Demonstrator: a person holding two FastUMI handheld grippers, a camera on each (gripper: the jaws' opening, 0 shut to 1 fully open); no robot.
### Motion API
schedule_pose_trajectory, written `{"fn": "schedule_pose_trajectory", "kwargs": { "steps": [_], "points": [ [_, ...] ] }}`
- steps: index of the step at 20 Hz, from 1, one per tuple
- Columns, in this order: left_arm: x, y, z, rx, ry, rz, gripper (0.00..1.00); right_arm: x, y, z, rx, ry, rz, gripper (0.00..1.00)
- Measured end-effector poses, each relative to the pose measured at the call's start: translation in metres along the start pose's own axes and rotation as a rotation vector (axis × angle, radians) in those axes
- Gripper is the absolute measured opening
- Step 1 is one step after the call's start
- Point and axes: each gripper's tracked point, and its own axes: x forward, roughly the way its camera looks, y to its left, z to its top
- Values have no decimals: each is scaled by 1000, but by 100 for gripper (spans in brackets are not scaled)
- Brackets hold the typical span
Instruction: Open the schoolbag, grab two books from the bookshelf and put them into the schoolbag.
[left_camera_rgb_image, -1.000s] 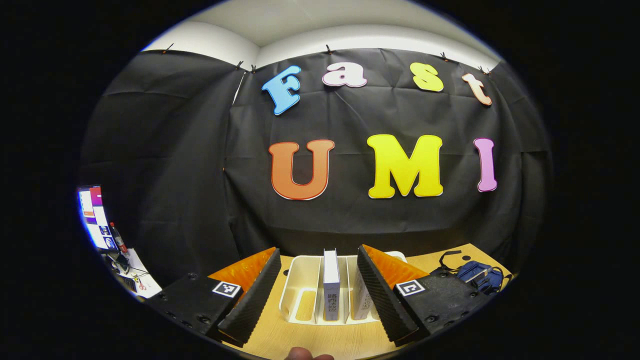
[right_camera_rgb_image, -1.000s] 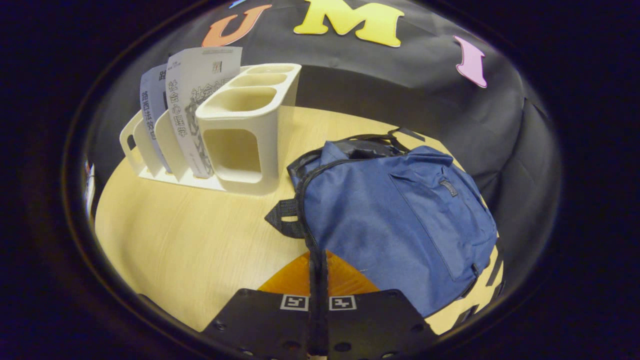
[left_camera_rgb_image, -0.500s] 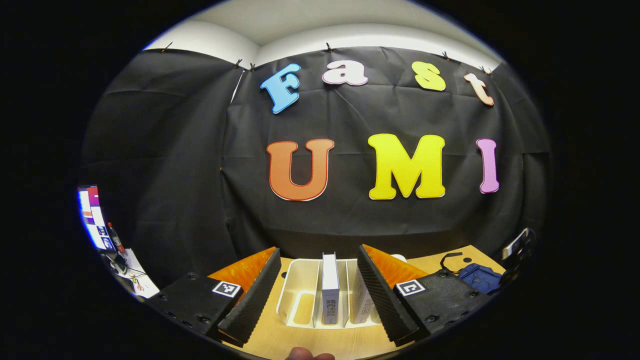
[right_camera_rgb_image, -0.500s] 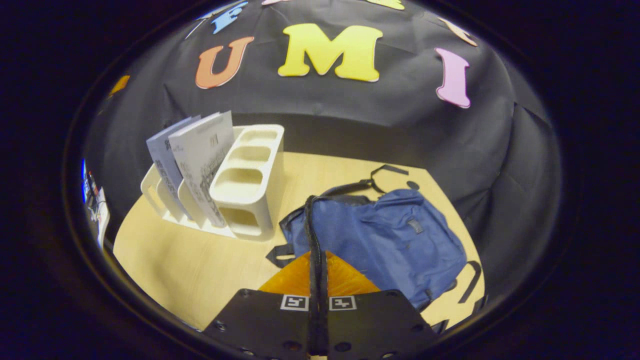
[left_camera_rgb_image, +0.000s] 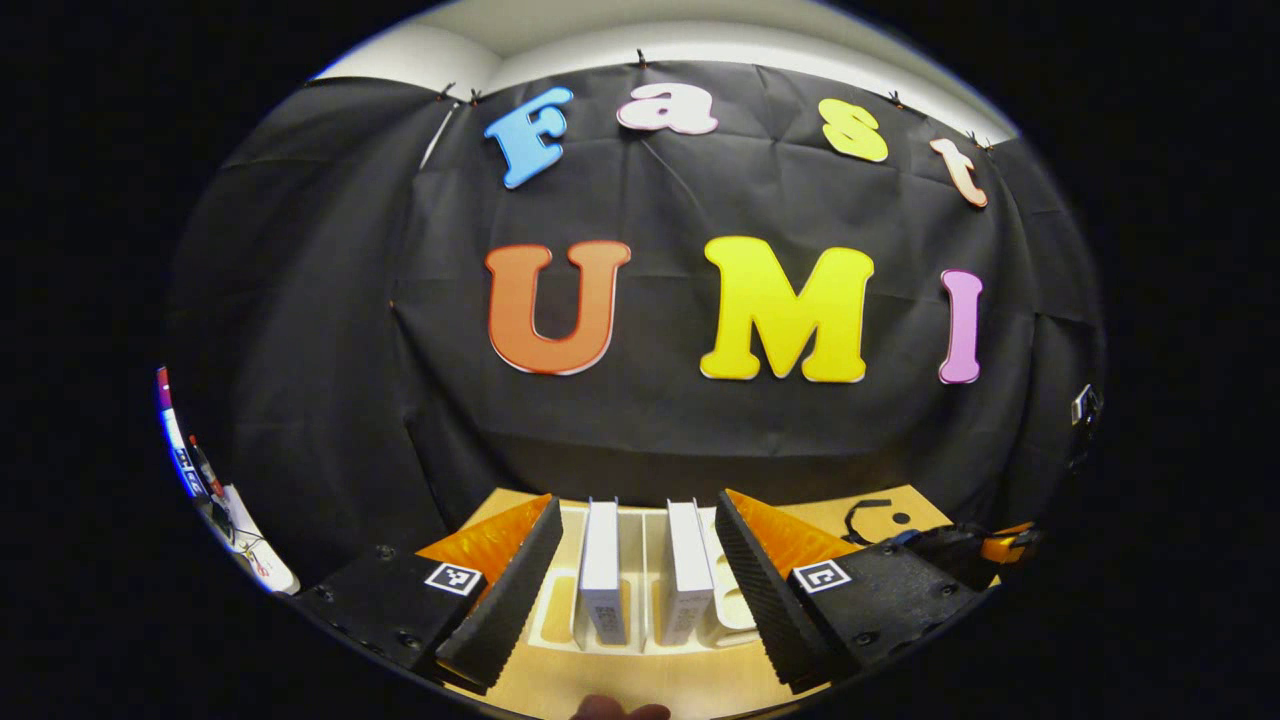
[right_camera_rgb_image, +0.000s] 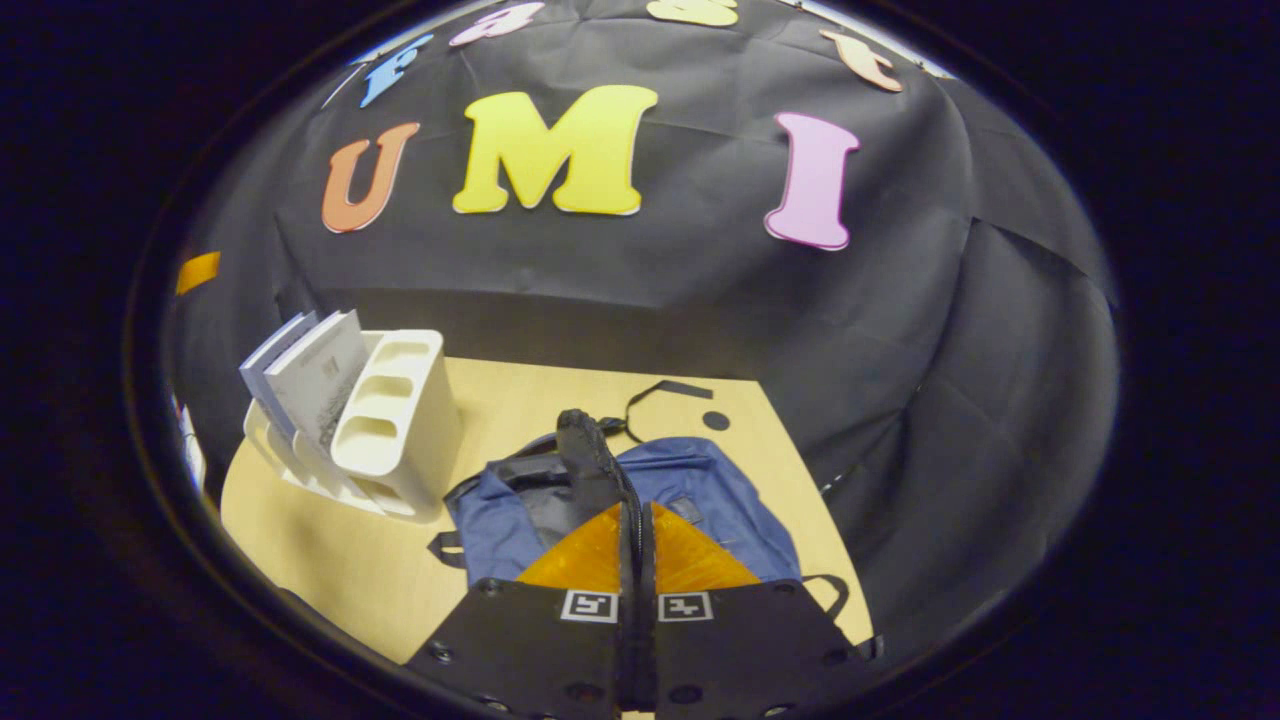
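Two pale books (left_camera_rgb_image: 602, 570) (left_camera_rgb_image: 688, 572) stand upright in a white rack (left_camera_rgb_image: 738, 610), spines toward me. My left gripper (left_camera_rgb_image: 638, 505) is open, its fingers either side of both books without touching them. In the right gripper view the blue schoolbag (right_camera_rgb_image: 720, 490) lies on the wooden table (right_camera_rgb_image: 330, 560), right of the rack (right_camera_rgb_image: 400, 420) and its books (right_camera_rgb_image: 318, 378). My right gripper (right_camera_rgb_image: 636, 512) is shut on the bag's black strap (right_camera_rgb_image: 585, 450), which rises taut above the bag's dark opening.
A lit monitor (left_camera_rgb_image: 172, 440) and clutter sit at the far left. A loose black strap loop (right_camera_rgb_image: 660, 390) lies on the table behind the bag. The table's right edge runs close to the bag. Black cloth walls close the back and sides.
My left gripper has shifted so both books now stand between its fingers. My right gripper has risen and pulled back, drawing the strap up; the bag looks smaller and its top gapes.
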Motion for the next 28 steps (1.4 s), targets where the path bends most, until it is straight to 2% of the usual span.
{"fn": "schedule_pose_trajectory", "kwargs": {
  "steps": [5, 9, 14, 17, 21, 28],
  "points": [
    [27, -19, -10, 24, 168, -43, 99, 18, -64, 14, 41, 1, -29, 0],
    [58, -41, -21, 16, 351, -111, 97, 37, -100, 23, 99, 6, -19, 0],
    [86, -47, -48, -2, 654, -147, 97, 53, -119, 21, 136, 10, 9, 0],
    [88, -54, -72, -102, 865, -165, 98, 57, -134, 18, 111, 8, -12, 0],
    [102, -44, -94, -80, 1017, -111, 99, 60, -136, 16, 107, 4, -6, 0],
    [128, -29, -127, 9, 1129, -36, 99, 65, -141, 14, 125, -5, -1, 0]
  ]
}}
